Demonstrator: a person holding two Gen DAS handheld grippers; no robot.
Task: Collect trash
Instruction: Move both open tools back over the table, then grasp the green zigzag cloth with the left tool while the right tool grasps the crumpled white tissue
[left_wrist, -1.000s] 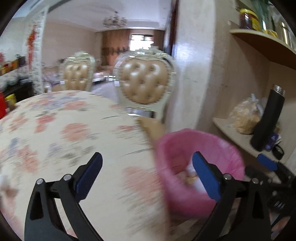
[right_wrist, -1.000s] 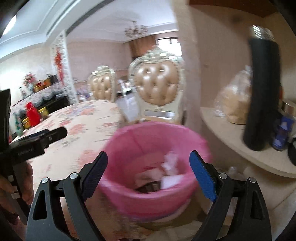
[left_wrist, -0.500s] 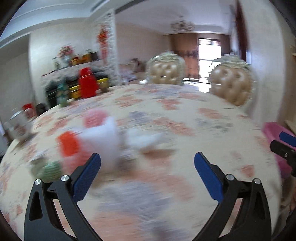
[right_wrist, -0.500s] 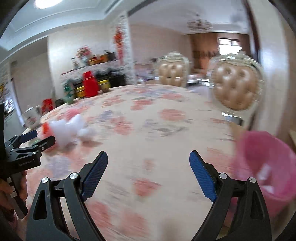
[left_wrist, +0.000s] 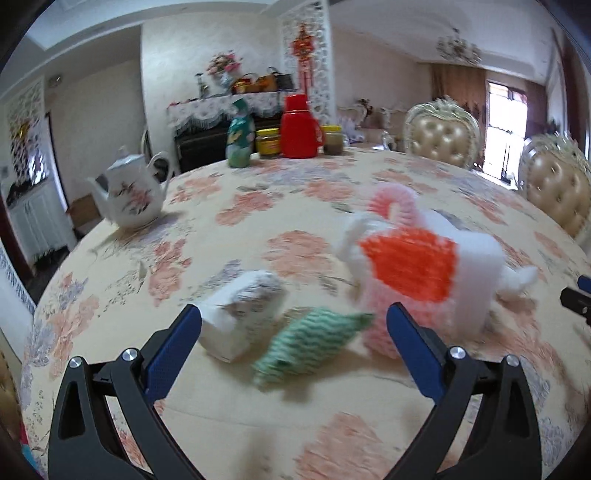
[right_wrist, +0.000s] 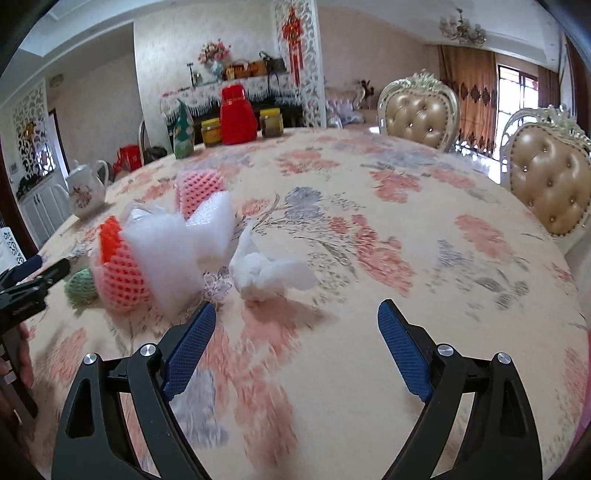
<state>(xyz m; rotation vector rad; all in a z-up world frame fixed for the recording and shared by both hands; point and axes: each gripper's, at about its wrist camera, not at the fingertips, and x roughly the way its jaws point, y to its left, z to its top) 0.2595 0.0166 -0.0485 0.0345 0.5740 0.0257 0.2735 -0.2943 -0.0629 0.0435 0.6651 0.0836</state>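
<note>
Item: litter cluster on a round table (left_wrist: 258, 424) under a floral cloth, awaiting collection. Left gripper (left_wrist: 293, 349): blue-padded fingers spread wide, nothing between them, hanging just above the cloth at the table's near edge; the green foam net (left_wrist: 310, 345) lies in line with the gap, a small white carton (left_wrist: 242, 314) just beside it toward the left finger. Right gripper (right_wrist: 295, 343): fingers likewise spread and empty, over the near edge further along; the crumpled white tissue (right_wrist: 267, 273) sits ahead of the gap, apart from the rest. Remaining trash, toward the table's middle: an orange foam net (right_wrist: 118, 273) touching a white foam sheet (right_wrist: 173, 243), with a pink foam net (right_wrist: 199, 188) behind. Not trash, far edge: red flask (left_wrist: 299, 127), jars, green bottle (left_wrist: 238, 138); teapot (left_wrist: 127, 194) at the left edge. No bin appears in either view. Hazards, judged: all pieces are light and soft, so a closing finger may push a piece away instead of trapping it; the green net lies touching or nearly touching the orange net bundle, so a grab could drag neighbours along or off the near edge; the carton is close to the left finger and may be knocked aside; the tissue may tear or be only partly pinched, shedding on the way to the bin; both views are motion-blurred, which suggests a hasty approach and poor aim.
</note>
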